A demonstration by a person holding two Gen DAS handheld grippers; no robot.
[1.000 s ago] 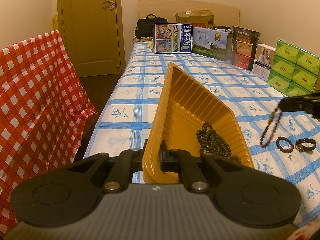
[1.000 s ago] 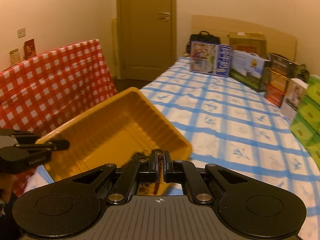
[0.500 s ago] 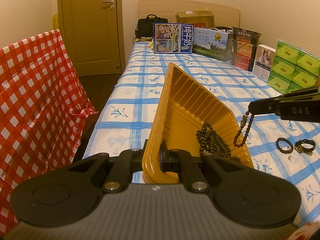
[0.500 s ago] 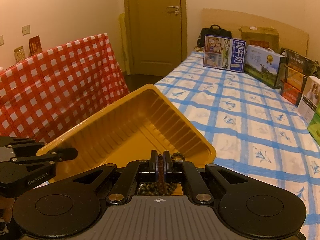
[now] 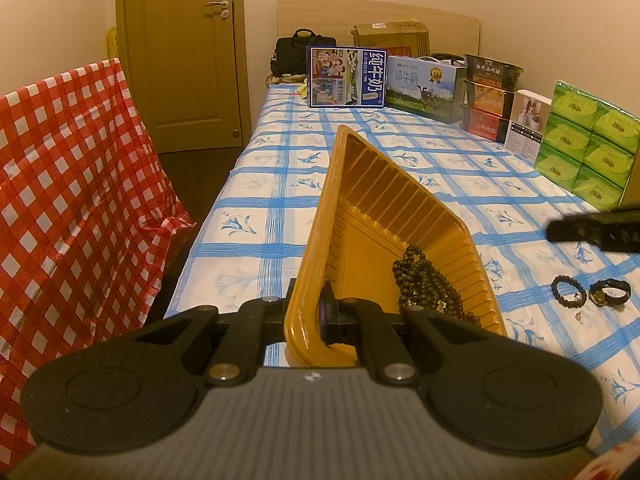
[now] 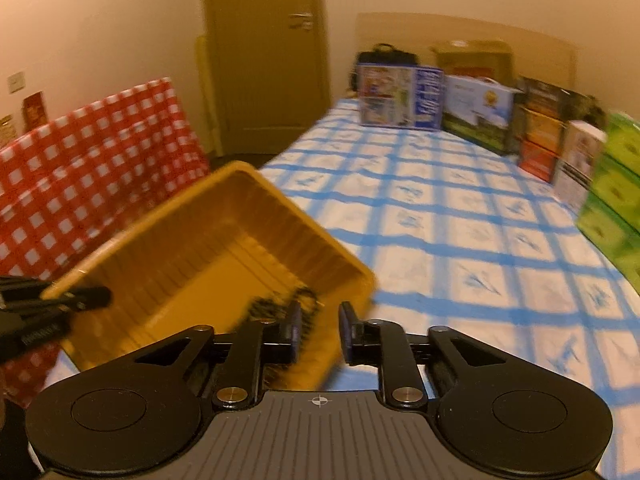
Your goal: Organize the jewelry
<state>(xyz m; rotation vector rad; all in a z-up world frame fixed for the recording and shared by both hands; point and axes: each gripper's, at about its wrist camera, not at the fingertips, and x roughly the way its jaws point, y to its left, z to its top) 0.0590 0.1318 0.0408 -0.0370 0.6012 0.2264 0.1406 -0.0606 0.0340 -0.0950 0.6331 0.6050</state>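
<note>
My left gripper (image 5: 306, 316) is shut on the near rim of a yellow ribbed tray (image 5: 384, 216) and holds it tilted on the blue-checked bed. Dark bead strands (image 5: 430, 286) lie heaped in the tray's low corner. My right gripper (image 6: 319, 330) is open and empty, just over the tray's (image 6: 208, 248) near right corner, above the beads (image 6: 280, 304); it shows as a black bar in the left wrist view (image 5: 596, 226). A black bead bracelet (image 5: 568, 288) and a dark watch (image 5: 610, 292) lie on the bed right of the tray.
Boxes (image 5: 420, 82) and green tissue packs (image 5: 588, 144) line the far and right sides of the bed. A red-checked cloth (image 5: 68, 200) hangs at the left. A door (image 5: 188, 52) stands behind.
My right gripper carried a brown bead strand over the tray, opened and let it drop among the beads. It has since drawn back to the right. The left gripper kept still.
</note>
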